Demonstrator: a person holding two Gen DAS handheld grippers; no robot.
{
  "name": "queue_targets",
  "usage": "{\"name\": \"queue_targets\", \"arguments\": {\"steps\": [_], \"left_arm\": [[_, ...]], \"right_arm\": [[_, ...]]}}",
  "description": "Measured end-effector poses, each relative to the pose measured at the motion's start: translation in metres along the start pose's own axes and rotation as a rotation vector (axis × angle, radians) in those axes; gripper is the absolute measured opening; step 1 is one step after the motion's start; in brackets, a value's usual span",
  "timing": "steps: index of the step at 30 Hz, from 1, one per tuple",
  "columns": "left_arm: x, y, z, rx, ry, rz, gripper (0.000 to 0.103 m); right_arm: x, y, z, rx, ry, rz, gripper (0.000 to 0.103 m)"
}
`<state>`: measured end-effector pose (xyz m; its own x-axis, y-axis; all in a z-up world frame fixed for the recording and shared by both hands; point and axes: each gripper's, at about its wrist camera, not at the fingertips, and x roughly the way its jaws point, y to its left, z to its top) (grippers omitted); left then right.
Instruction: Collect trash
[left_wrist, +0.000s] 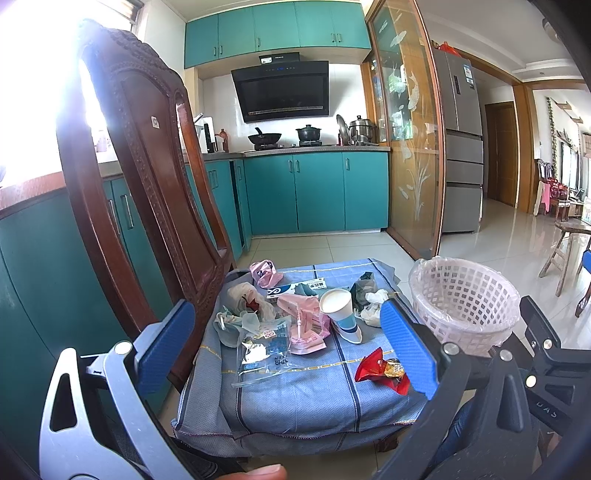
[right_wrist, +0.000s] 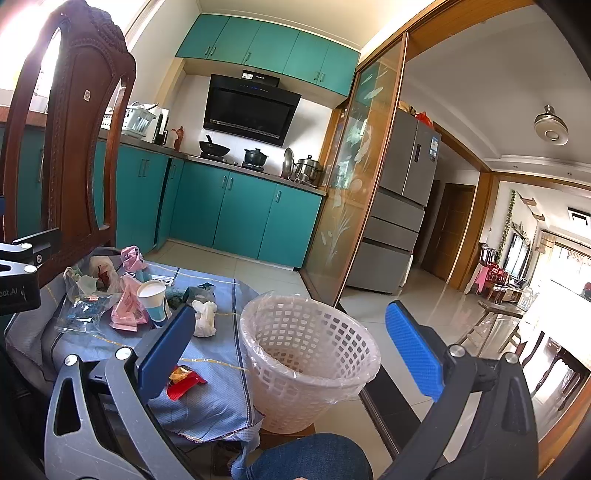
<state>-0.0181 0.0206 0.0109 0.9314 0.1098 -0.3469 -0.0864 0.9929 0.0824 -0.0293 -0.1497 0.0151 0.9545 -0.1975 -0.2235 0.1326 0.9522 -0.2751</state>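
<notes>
Several pieces of trash lie on a blue cloth (left_wrist: 303, 398) over a low seat: a red wrapper (left_wrist: 382, 371), a paper cup (left_wrist: 338, 306), a pink packet (left_wrist: 306, 325), a clear bag (left_wrist: 264, 349) and crumpled white tissue (left_wrist: 373, 306). A white basket (left_wrist: 463, 299) lined with a plastic bag stands at the right. My left gripper (left_wrist: 284, 343) hangs open above the cloth, holding nothing. In the right wrist view my right gripper (right_wrist: 291, 339) is open over the basket (right_wrist: 306, 354), with the red wrapper (right_wrist: 183, 380) by its left finger.
A carved wooden chair back (left_wrist: 140, 158) rises at the left, close to the seat. Teal cabinets (left_wrist: 317, 192) and a stove stand behind. A glass partition (left_wrist: 410, 147), a fridge and tiled floor lie to the right. A person's knee in jeans (right_wrist: 310, 459) shows below.
</notes>
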Motion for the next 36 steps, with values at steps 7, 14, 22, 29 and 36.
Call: {"name": "queue_targets", "arguments": {"steps": [7,14,22,29,36], "left_arm": [[0.0,-0.001,0.0,0.002,0.001,0.0,0.1],[0.001,-0.003,0.0,0.007,0.002,0.0,0.1],[0.003,-0.006,-0.001,0.011,0.008,0.001,0.1],[0.01,-0.008,-0.003,0.016,0.025,0.003,0.1],[0.035,-0.001,-0.012,0.017,0.113,0.009,0.1]], "right_arm": [[0.0,0.0,0.0,0.001,0.001,0.002,0.1],[0.001,0.002,-0.001,0.003,0.001,0.009,0.1],[0.005,0.002,-0.001,0.004,0.009,0.018,0.1],[0.011,0.003,-0.003,0.012,0.023,0.034,0.1],[0.056,0.009,-0.028,-0.011,0.198,0.216,0.1]]}}
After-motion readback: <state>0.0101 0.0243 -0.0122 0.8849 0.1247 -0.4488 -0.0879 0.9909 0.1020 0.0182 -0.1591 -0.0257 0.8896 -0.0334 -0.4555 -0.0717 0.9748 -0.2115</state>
